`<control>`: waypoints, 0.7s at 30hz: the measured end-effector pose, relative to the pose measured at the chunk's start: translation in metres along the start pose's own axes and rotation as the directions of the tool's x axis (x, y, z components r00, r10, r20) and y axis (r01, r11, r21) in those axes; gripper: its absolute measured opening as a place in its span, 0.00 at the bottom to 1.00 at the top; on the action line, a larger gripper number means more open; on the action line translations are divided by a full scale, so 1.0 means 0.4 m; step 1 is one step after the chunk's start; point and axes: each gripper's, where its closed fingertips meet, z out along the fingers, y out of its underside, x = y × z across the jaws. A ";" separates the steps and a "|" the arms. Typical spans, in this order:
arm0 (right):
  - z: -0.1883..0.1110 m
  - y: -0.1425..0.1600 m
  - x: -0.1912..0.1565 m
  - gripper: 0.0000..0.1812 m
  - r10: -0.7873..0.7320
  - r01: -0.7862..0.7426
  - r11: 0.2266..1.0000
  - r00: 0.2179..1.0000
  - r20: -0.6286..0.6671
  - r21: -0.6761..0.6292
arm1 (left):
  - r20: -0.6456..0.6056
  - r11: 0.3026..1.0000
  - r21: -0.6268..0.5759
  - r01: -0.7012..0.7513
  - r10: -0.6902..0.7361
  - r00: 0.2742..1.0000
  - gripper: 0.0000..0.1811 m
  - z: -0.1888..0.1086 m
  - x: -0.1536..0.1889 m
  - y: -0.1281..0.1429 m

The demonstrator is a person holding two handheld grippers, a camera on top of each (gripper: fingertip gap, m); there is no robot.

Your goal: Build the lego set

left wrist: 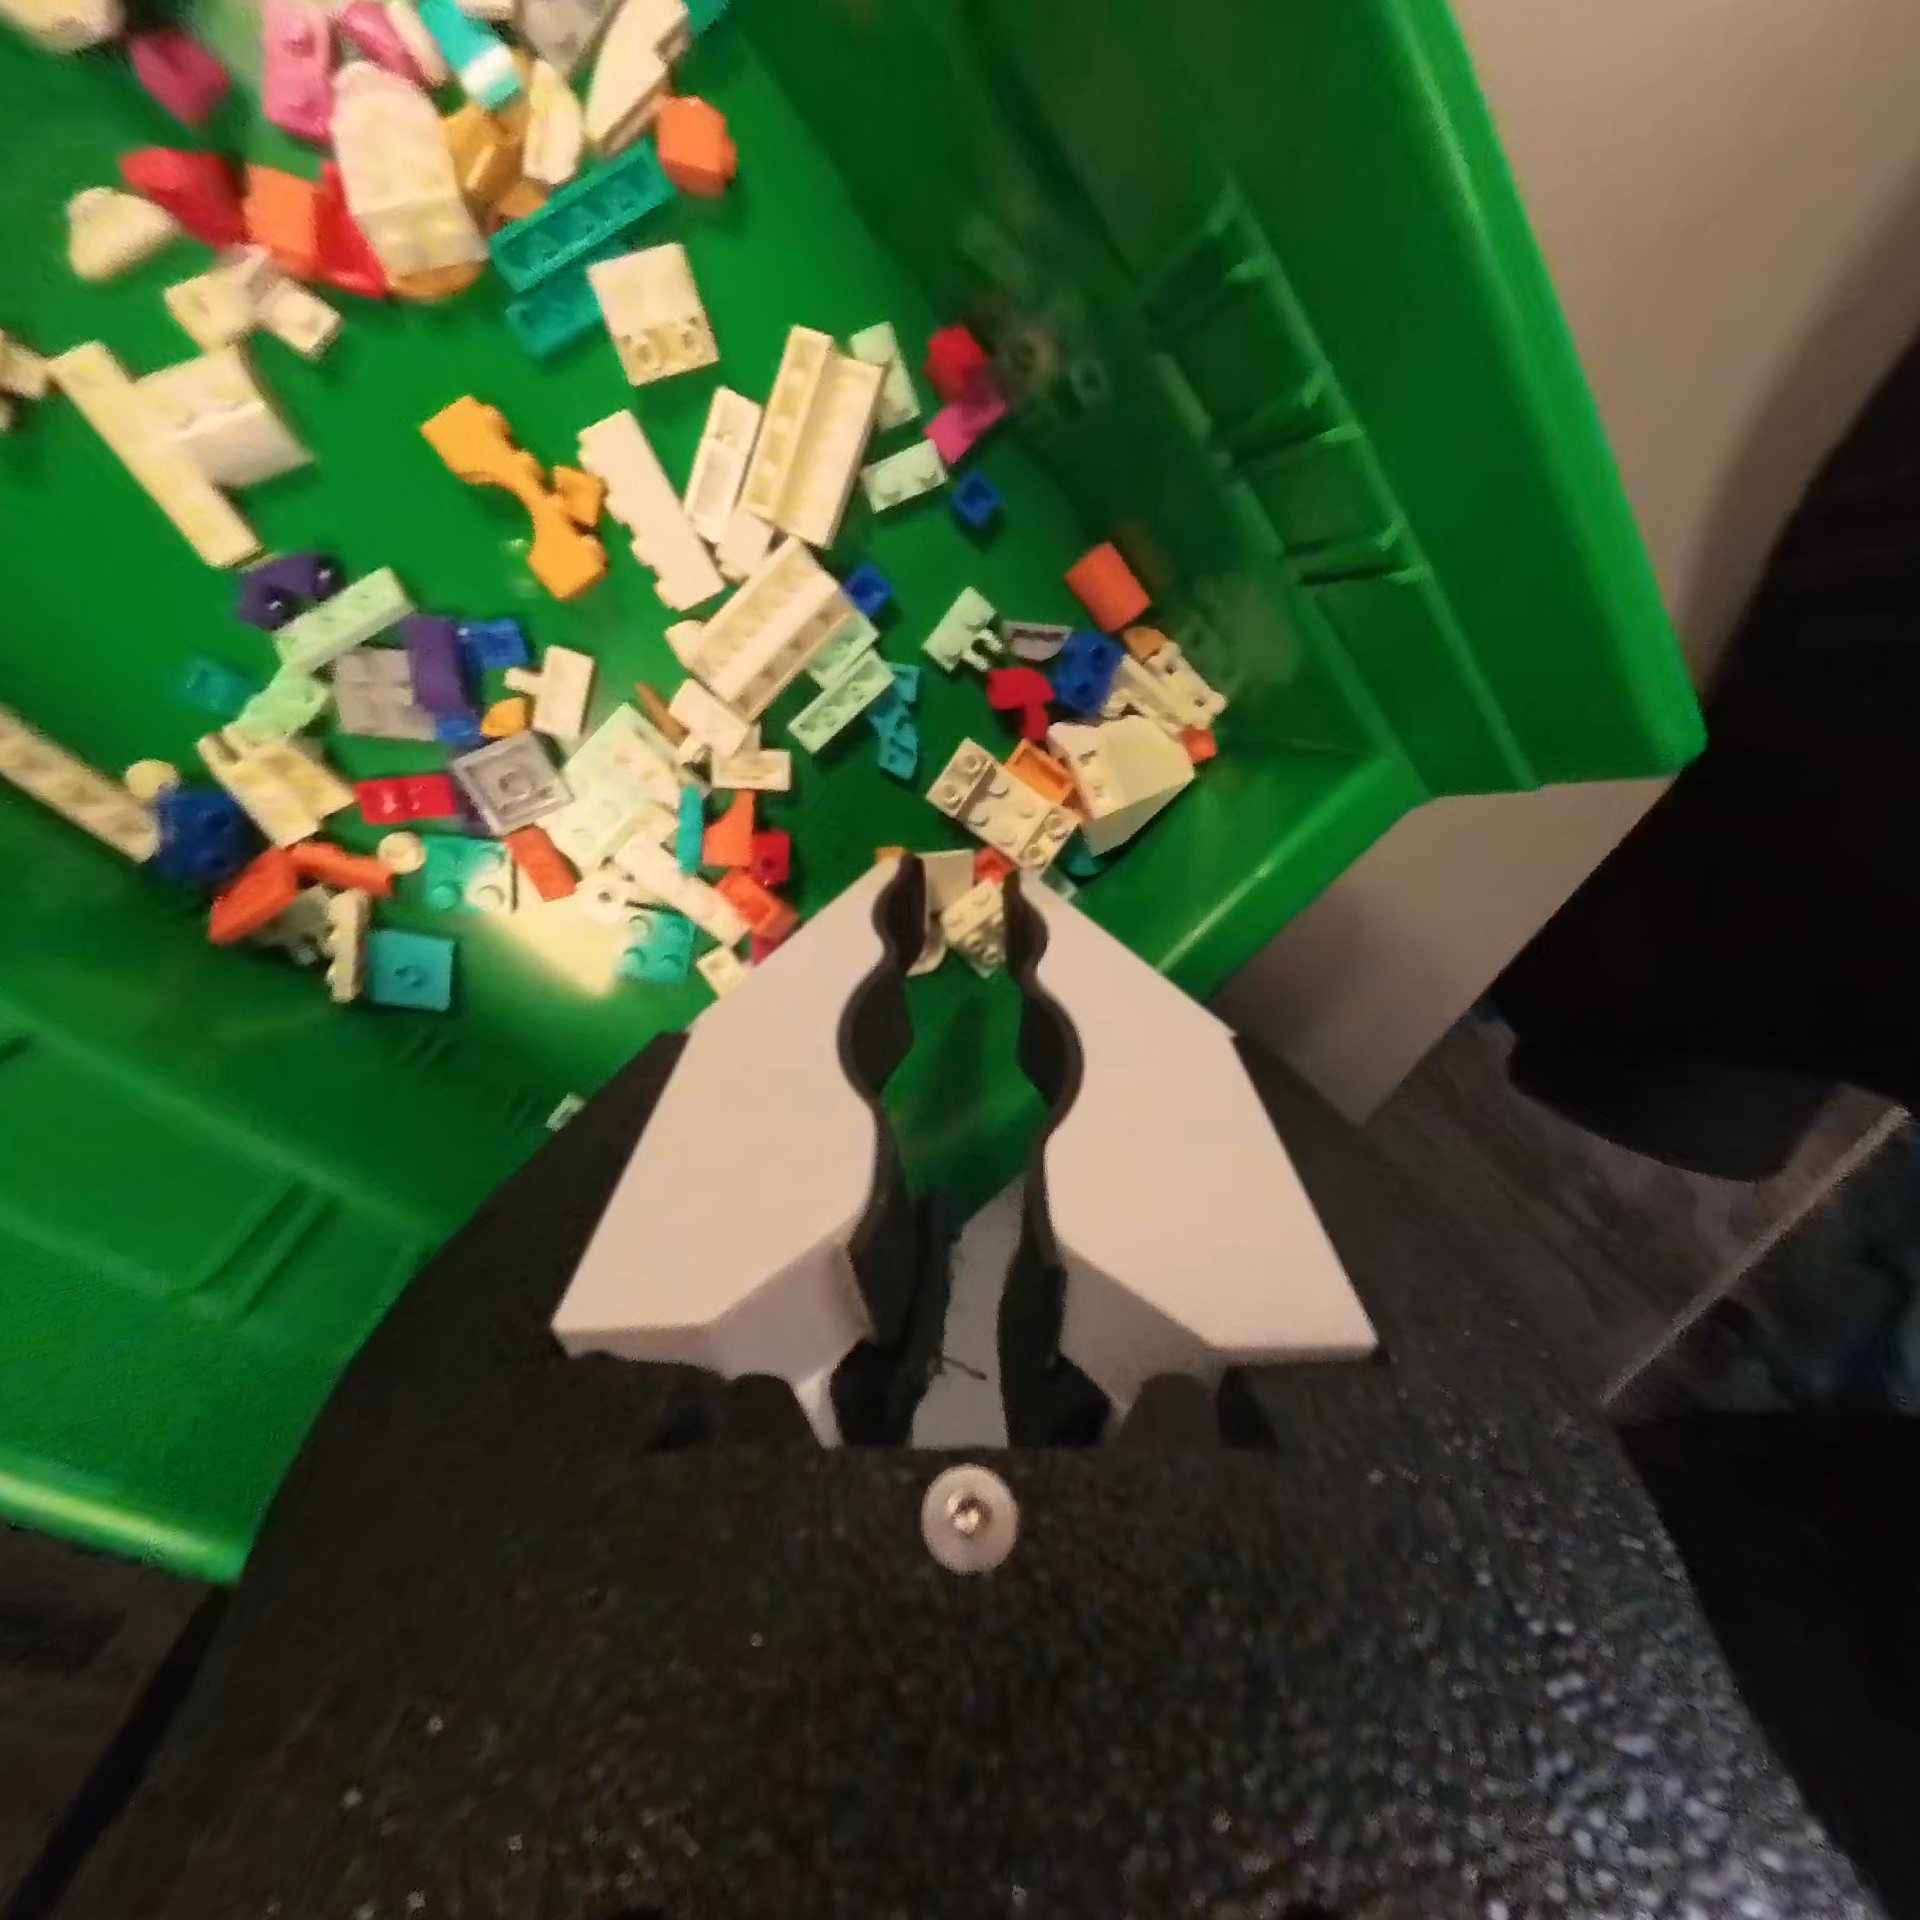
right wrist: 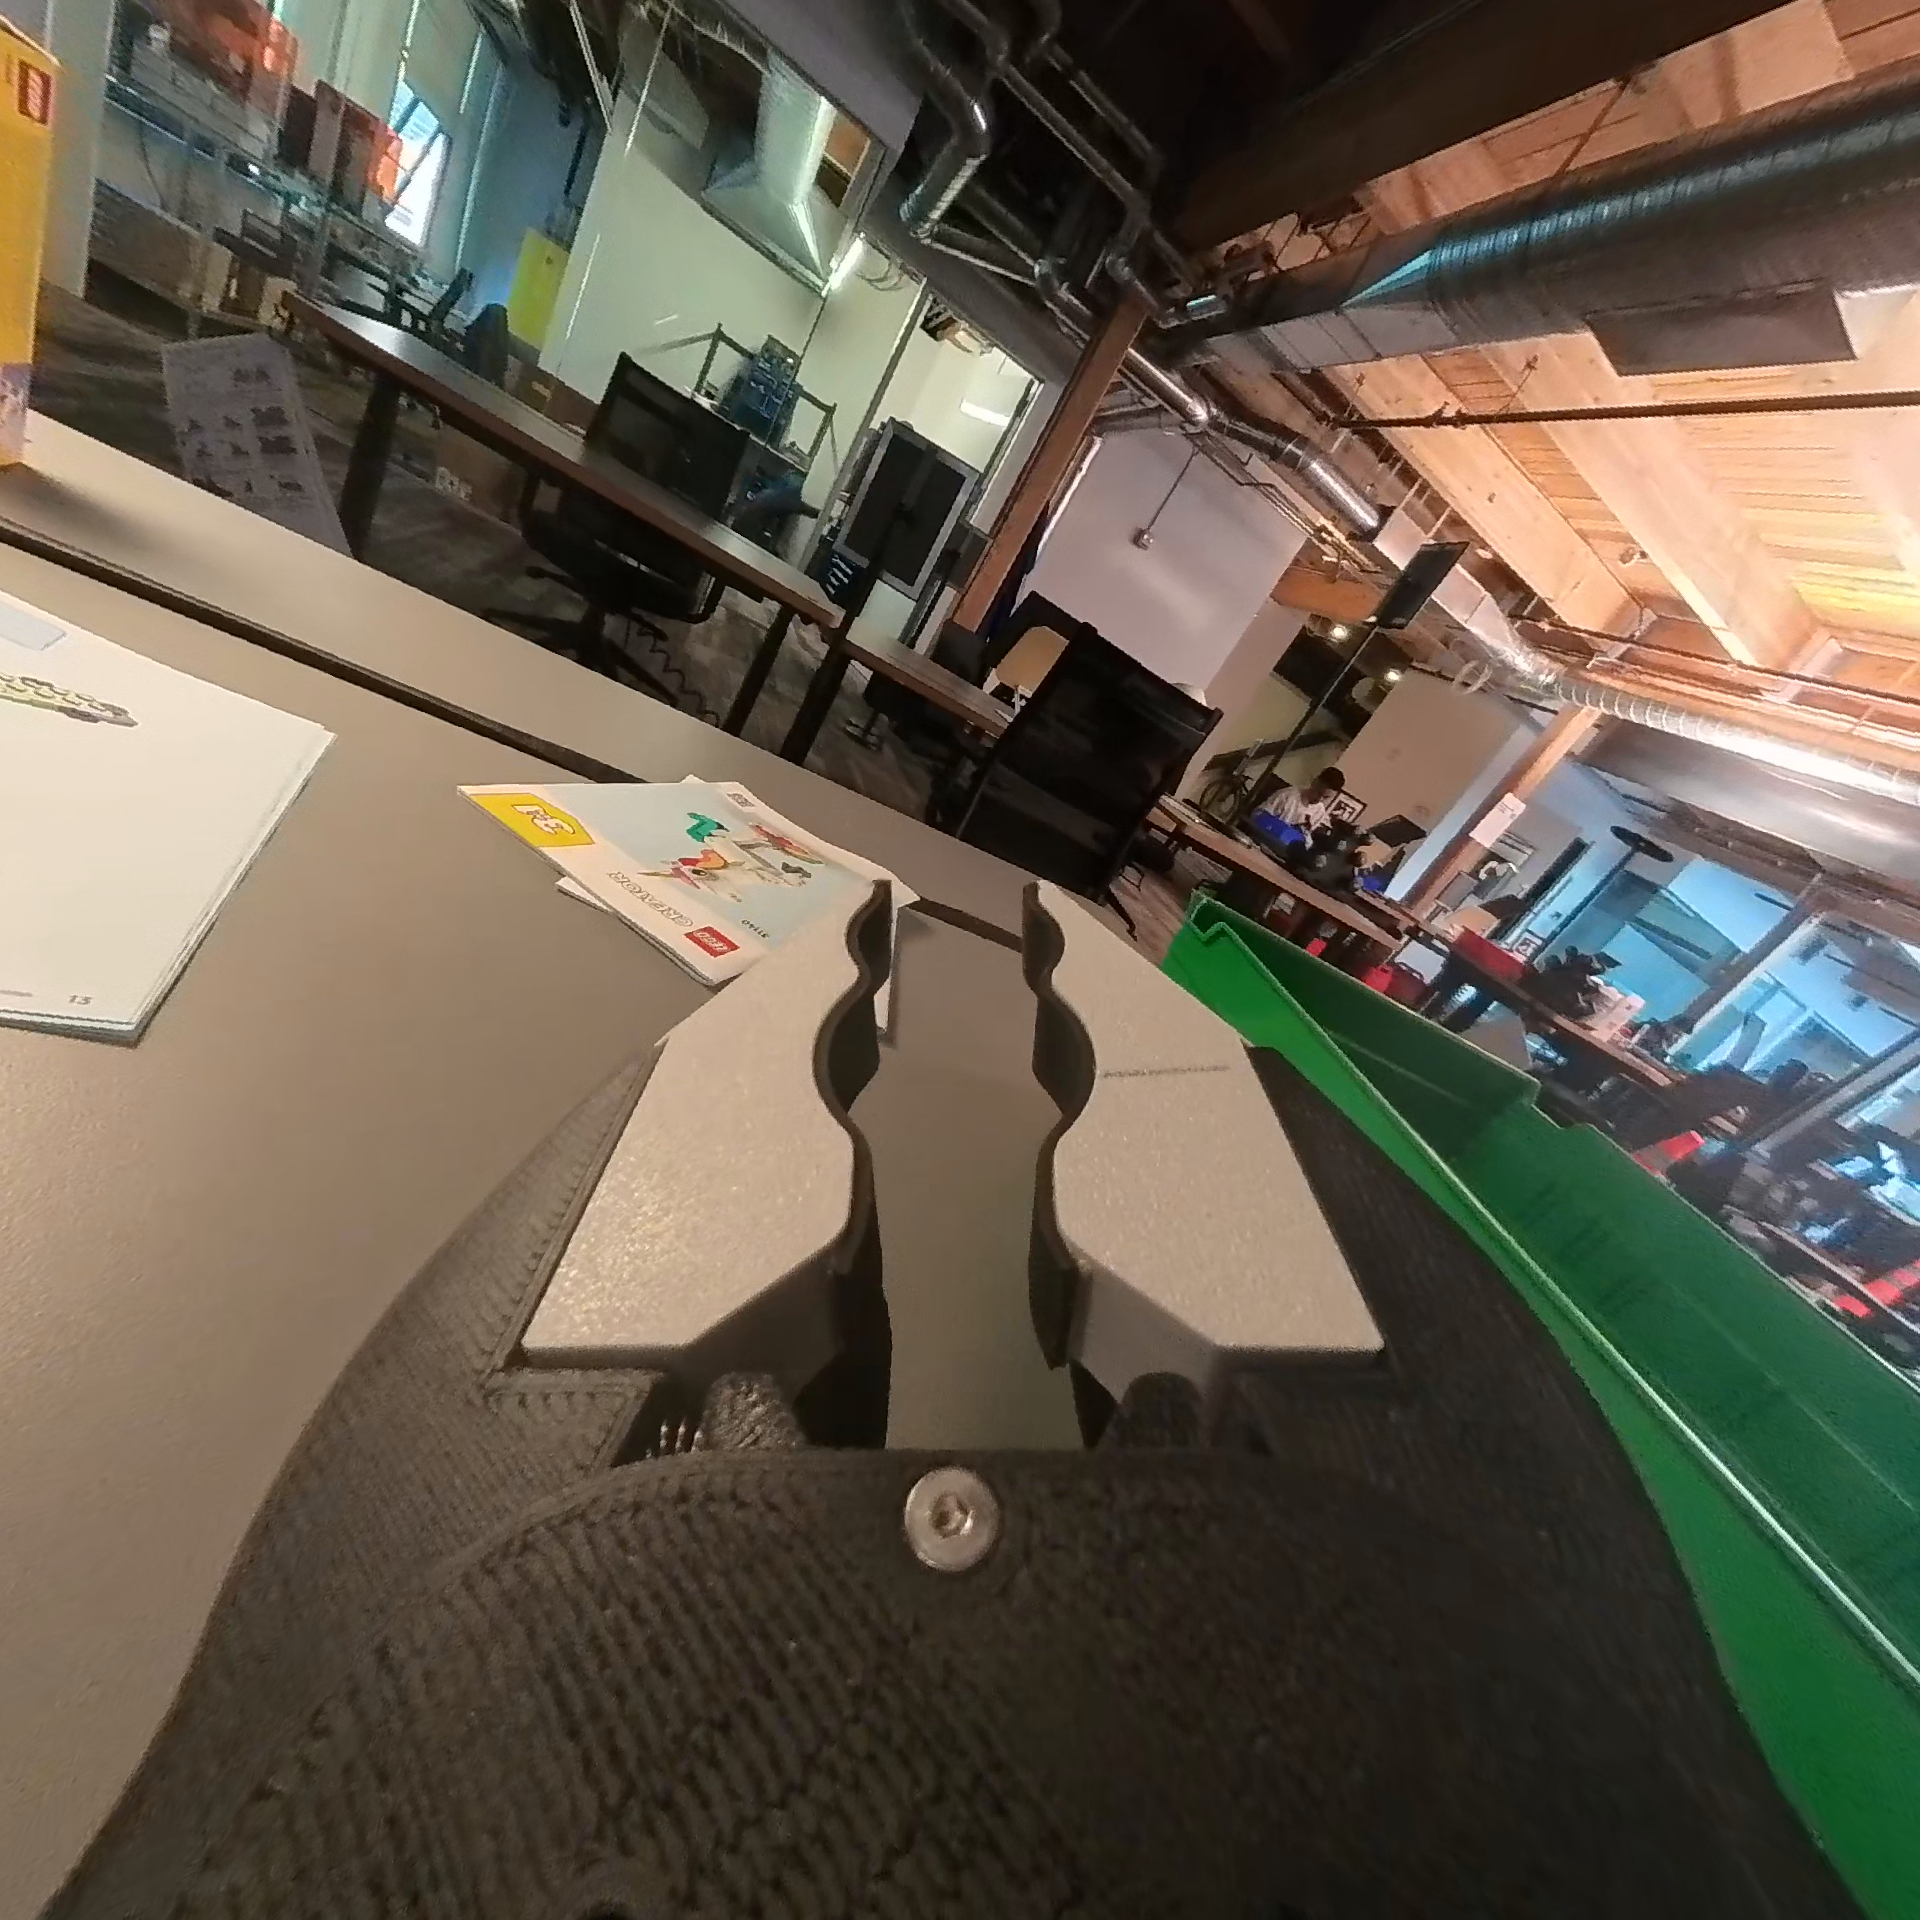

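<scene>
In the left wrist view, a green plastic tray (left wrist: 1351, 312) holds several loose lego bricks (left wrist: 727, 623) in white, mint, orange, red, blue and teal. My left gripper (left wrist: 961, 878) is over the tray's near right corner. Its jaws are nearly closed around a small cream brick (left wrist: 977, 928) held between the tips. In the right wrist view, my right gripper (right wrist: 958, 914) is open and empty, low over the grey table (right wrist: 312, 1143). The tray's wall (right wrist: 1455, 1091) stands just to its right.
A closed instruction booklet (right wrist: 686, 873) lies on the table just beyond the right gripper's tips. An open booklet (right wrist: 125, 810) lies at the left, and a yellow box (right wrist: 21, 260) stands at the far left. Office desks and chairs fill the background.
</scene>
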 end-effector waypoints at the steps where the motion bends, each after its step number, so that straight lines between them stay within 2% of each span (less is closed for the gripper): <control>1: 0.000 0.000 0.001 0.13 0.002 -0.002 1.000 1.000 -0.001 0.001 | -0.008 1.000 0.006 -0.003 0.003 1.000 0.07 0.007 0.002 -0.006; 4: -0.001 -0.002 0.000 0.13 0.004 -0.004 1.000 1.000 0.003 0.005 | 0.002 1.000 0.015 -0.004 0.004 1.000 0.08 0.020 -0.002 -0.020; 9: -0.001 -0.003 0.000 0.13 0.011 -0.012 1.000 1.000 0.005 0.011 | 0.149 0.996 0.083 -0.035 0.022 0.989 0.10 0.017 -0.050 -0.073; 13: -0.002 -0.005 0.004 0.13 0.022 -0.022 1.000 1.000 0.001 0.016 | 0.258 0.996 0.091 0.019 -0.042 0.965 0.12 0.011 -0.116 -0.086; 16: -0.001 -0.006 0.003 0.13 0.022 -0.022 1.000 1.000 0.005 0.019 | 0.225 0.986 0.165 0.030 -0.067 0.972 0.12 0.015 -0.128 -0.130; 21: -0.001 -0.007 0.000 0.13 0.022 -0.022 1.000 1.000 0.011 0.022 | 0.179 0.944 0.330 -0.001 -0.061 0.982 0.08 0.011 -0.134 -0.243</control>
